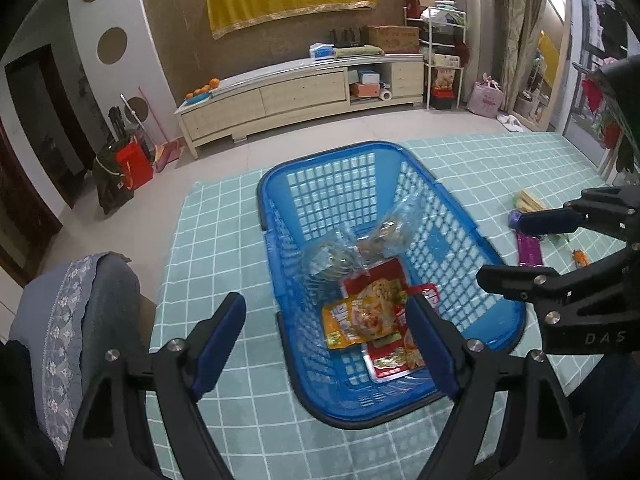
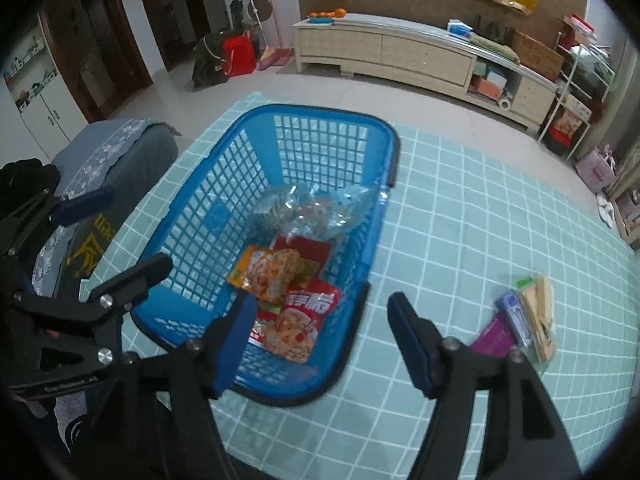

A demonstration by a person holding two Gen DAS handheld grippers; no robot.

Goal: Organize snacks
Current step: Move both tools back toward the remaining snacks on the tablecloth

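While both tools hover with their fingers spread wide and nothing between them, the left tool (image 1: 328,332) hangs over the near end of the blue basket (image 1: 496,276) and the right tool (image 2: 320,320) over its near right corner. Inside the basket lie red and orange snack packs (image 2: 292,300) at the near end and clear bags (image 2: 312,212) behind them, against the far wall. On the checked tabletop (image 2: 460,220), well to the right of the basket, a purple pack (image 2: 494,336), a bluish pack (image 2: 514,312) and a tan pack (image 2: 540,312) lie together.
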